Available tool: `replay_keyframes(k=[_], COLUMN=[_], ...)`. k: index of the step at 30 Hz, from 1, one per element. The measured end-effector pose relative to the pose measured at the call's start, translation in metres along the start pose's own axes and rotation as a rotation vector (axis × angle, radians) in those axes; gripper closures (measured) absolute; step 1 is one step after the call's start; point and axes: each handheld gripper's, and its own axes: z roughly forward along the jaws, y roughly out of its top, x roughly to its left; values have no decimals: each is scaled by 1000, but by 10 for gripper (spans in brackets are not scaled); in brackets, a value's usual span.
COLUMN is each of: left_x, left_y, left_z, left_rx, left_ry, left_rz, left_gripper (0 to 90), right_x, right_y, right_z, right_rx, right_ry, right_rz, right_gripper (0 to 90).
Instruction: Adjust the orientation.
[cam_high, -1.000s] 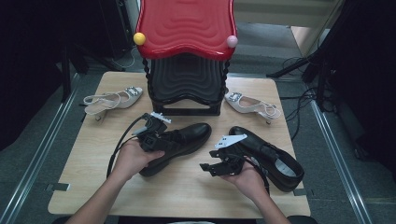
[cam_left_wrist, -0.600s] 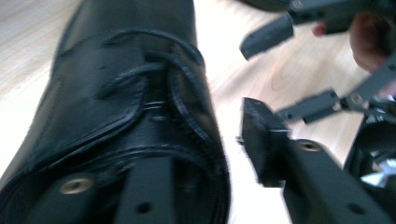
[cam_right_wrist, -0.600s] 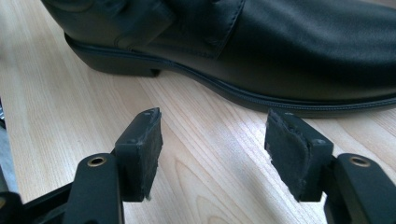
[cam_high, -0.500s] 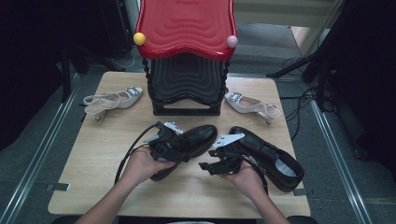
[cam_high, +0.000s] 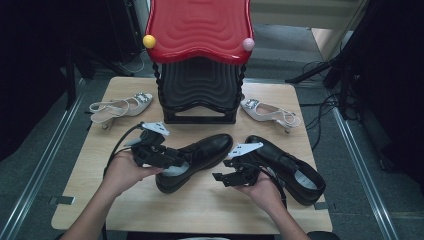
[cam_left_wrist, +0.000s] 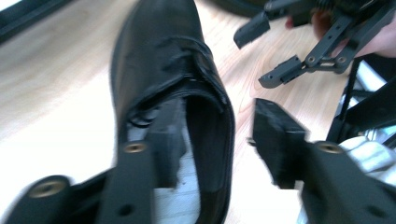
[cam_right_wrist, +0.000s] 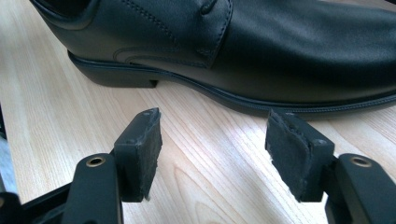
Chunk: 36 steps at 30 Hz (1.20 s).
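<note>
Change: the left gripper (cam_high: 172, 159) has carried the left shoe (cam_high: 200, 157) rightward across the table (cam_high: 150, 210) over the last second, closing the gap to the right shoe (cam_high: 287, 167).
Meaning: the two black shoes are being brought together as a pair, probably before going onto the rack (cam_high: 200, 90); that step is not yet done.
Left gripper: jaws are straddling the shoe's (cam_left_wrist: 159, 74) collar, one inside the opening, one outside; whether they are pinching it I cannot tell.
Right gripper (cam_high: 225, 176): jaws are standing wide apart with nothing between them, hovering near the left shoe's sole (cam_right_wrist: 233, 100).
Shoes: both are lying on the table, toes pointing at each other, near but apart.
Surface: pale wood-grain tabletop, one white heeled sandal (cam_high: 120, 106) left of the rack, another (cam_high: 270, 111) on its right.
Room: dark surroundings, cables trailing over grey floor (cam_high: 360, 165).
</note>
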Motion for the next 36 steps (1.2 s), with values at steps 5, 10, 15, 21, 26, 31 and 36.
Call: replay_keyframes(k=[5,10,15,21,26,31,36], left_x=[19,46,66,66,64,64,60], left_y=[-8,-23,-33,-31,-30,-32,-33], left_z=[-15,-9,11,34,50,51,52], left_rx=[-25,3,-26,18,62,44,44], left_ry=[5,-2,4,7,27,8,5], left_rz=[-28,-72,-105,-89,-73,-107,-121], left_gripper=[782,897,894,882,898,900,900], right_x=[3,4,10,17,18,15,15], right_y=[2,6,10,14,16,16,18], right_z=[2,5,11,25,31,31,30], right_rx=[0,-22,-33,-29,-21,-13,5], right_ry=[8,-1,-2,-11,-11,9,1], right_rz=[2,32,9,15,42,66,49], right_gripper=[404,487,692,900,900,900,900])
